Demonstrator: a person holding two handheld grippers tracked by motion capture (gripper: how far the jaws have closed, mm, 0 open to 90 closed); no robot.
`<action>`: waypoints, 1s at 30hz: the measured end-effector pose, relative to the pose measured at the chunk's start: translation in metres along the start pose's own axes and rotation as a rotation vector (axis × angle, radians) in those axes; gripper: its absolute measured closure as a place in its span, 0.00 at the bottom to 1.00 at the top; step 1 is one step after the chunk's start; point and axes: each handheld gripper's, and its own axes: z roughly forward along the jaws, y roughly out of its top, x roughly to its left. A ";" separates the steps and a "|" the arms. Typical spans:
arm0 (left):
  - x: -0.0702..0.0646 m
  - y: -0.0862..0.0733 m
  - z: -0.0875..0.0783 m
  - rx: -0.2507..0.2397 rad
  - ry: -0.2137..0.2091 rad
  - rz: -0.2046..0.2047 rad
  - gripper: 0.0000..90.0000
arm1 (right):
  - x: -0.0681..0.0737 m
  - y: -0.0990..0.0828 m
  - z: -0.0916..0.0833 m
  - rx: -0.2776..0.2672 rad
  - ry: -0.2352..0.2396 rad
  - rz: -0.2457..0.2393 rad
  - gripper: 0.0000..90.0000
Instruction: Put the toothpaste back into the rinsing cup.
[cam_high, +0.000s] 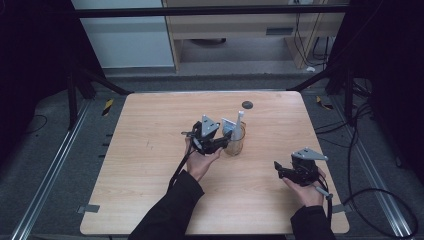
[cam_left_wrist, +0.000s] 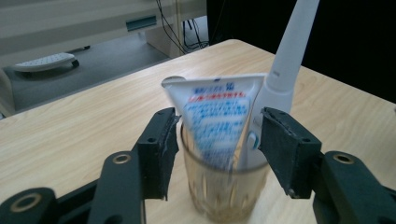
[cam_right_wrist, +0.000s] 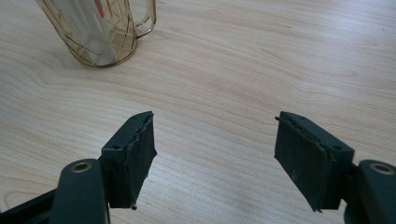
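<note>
A cup (cam_high: 234, 144) stood on the table (cam_high: 150, 165), near its middle. In the cup a tube (cam_left_wrist: 217, 119) and a toothbrush (cam_left_wrist: 285, 70) stood upright, the toothbrush just to the right of the tube in the left gripper view. The left gripper (cam_left_wrist: 217, 149) sat just left of the cup, its jaws on either side of the rim and the tube. The right gripper (cam_high: 280, 169) lay well right of the cup and nearer the person. A small disc (cam_high: 247, 105) lay behind the cup.
</note>
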 end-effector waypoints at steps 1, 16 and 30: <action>0.003 -0.004 -0.011 0.013 -0.008 -0.007 0.49 | 0.000 0.000 0.000 -0.001 -0.003 -0.005 0.32; 0.051 -0.072 -0.093 0.174 0.044 -0.030 0.36 | -0.004 -0.005 -0.002 0.008 -0.018 0.014 0.28; 0.089 -0.126 -0.137 0.255 0.177 -0.118 0.31 | -0.006 -0.009 -0.001 0.029 -0.030 0.021 0.22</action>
